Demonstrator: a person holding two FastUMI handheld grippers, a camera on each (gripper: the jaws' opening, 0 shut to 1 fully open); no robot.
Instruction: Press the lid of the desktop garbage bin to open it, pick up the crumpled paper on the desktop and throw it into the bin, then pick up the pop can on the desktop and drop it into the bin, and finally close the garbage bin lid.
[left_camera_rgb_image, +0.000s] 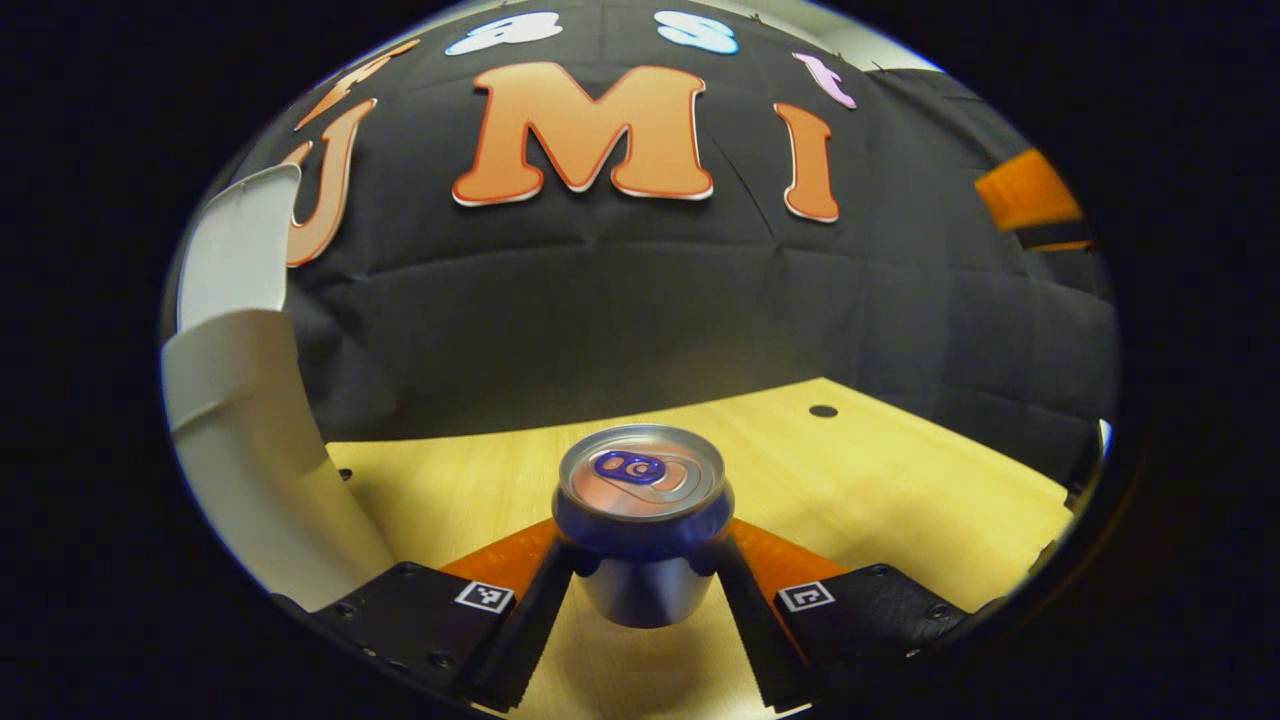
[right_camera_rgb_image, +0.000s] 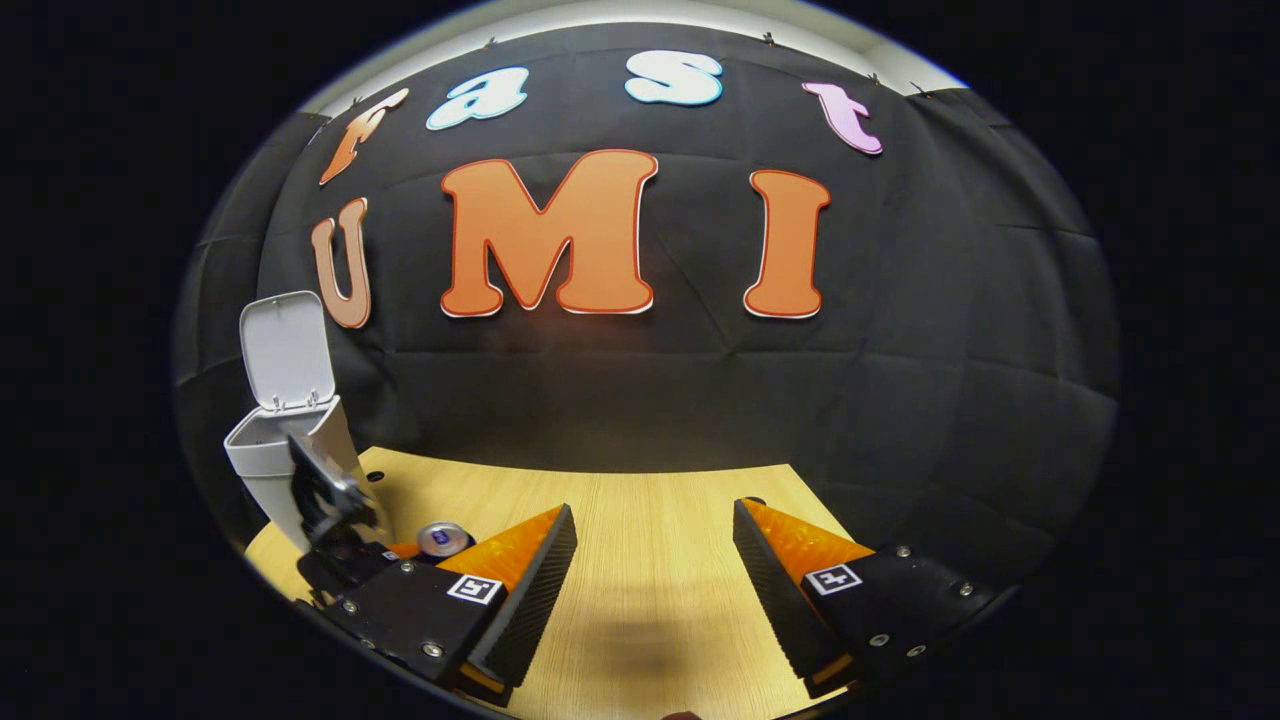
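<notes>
Left gripper (left_camera_rgb_image: 645, 575) clamping pop can (left_camera_rgb_image: 642, 520), branding apparently hidden, right gripper (right_camera_rgb_image: 655, 575) agape

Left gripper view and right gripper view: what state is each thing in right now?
White plastic desktop bin: lid raised, open.
Blue aluminium pop can: upright, unopened, lifted off the table.
Left gripper: shut on the can.
Right gripper: open, holding nothing.

I counted one pop can (left_camera_rgb_image: 641, 520), one white garbage bin (right_camera_rgb_image: 268, 462) with one raised lid (right_camera_rgb_image: 287, 350), one wooden desktop (right_camera_rgb_image: 650, 530), two grippers, left gripper (left_camera_rgb_image: 645, 585) and right gripper (right_camera_rgb_image: 655, 575).
</notes>
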